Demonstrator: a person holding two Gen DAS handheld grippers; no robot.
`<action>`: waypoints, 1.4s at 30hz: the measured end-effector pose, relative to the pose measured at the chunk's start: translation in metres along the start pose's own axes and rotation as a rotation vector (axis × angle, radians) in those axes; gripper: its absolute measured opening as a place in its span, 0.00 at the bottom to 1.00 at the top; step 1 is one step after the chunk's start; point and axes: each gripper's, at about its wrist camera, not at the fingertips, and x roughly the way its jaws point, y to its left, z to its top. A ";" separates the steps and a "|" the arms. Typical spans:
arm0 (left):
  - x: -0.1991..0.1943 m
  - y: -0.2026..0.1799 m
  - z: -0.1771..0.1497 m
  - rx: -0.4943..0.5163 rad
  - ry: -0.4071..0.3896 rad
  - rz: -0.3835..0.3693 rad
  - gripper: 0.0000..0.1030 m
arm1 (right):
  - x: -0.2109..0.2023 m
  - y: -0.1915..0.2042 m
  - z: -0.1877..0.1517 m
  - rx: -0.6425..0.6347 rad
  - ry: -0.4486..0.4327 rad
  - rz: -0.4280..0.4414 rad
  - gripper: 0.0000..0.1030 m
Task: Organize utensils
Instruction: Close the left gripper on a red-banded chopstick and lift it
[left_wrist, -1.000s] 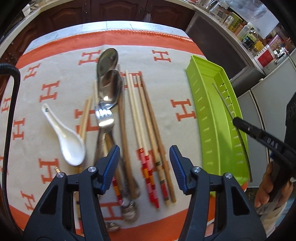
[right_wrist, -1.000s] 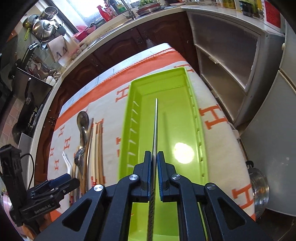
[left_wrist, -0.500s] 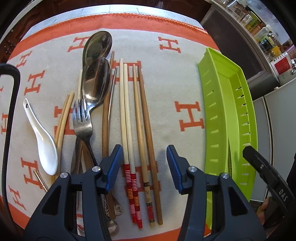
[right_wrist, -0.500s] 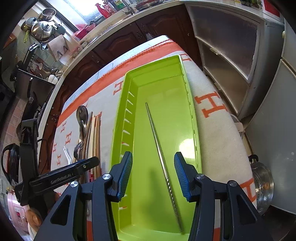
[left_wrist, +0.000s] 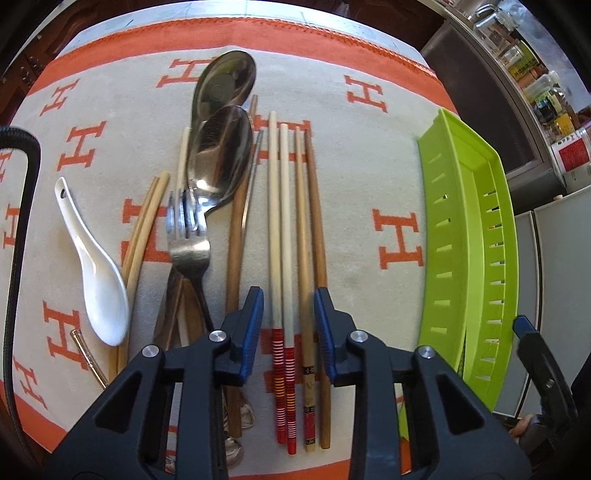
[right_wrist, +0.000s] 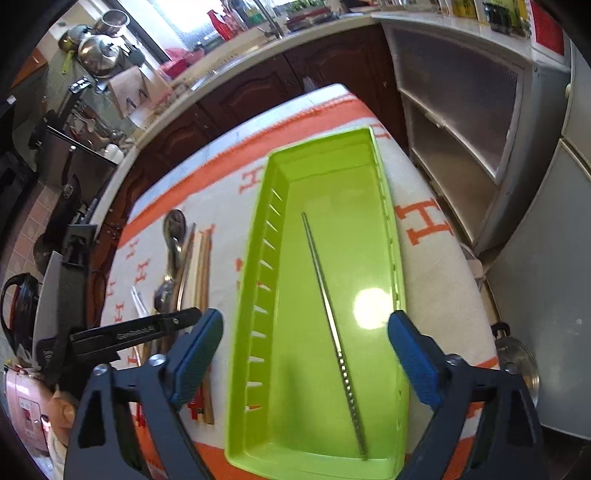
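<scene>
Everything is placed against the green tray (left_wrist: 476, 236), which sits at the right edge of an orange and cream cloth (left_wrist: 369, 184).

Far left of the tray lies a white spoon (left_wrist: 92, 266). Nearer the tray come thin bamboo sticks, a fork (left_wrist: 186, 236) and two steel spoons (left_wrist: 218, 147) in an overlapping heap. Closer still, four chopsticks (left_wrist: 291, 258) lie side by side, pointing away from me.

My left claw (left_wrist: 288, 336) hangs over those four. Its jaws are closing, with the chopsticks between the pads; I judge they are not yet pinched.

Over the tray itself, my right claw (right_wrist: 306, 354) is opening, jaws wide apart and empty. One steel chopstick (right_wrist: 328, 314) lies slantwise on the tray floor beneath it.

What could go wrong: the closing pads span several chopsticks, so I may catch all four or only some, and loose ones could roll or drop on the way to the tray. A pad may also nudge the brown stick just left of the group and disturb the heap.

A second ago my right claw was clamped on the steel chopstick above the tray; now it has let go. My left claw stood wider and higher then, and has since sunk toward the chopsticks.
</scene>
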 end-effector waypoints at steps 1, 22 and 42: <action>0.000 0.003 0.000 -0.007 -0.002 -0.004 0.24 | -0.002 0.001 0.001 0.000 0.000 -0.001 0.95; -0.007 0.029 -0.008 -0.043 -0.003 -0.057 0.10 | -0.010 0.027 -0.003 -0.140 -0.027 0.030 0.92; -0.006 -0.013 -0.015 0.097 -0.078 0.098 0.04 | 0.010 0.021 -0.002 -0.116 0.066 0.046 0.67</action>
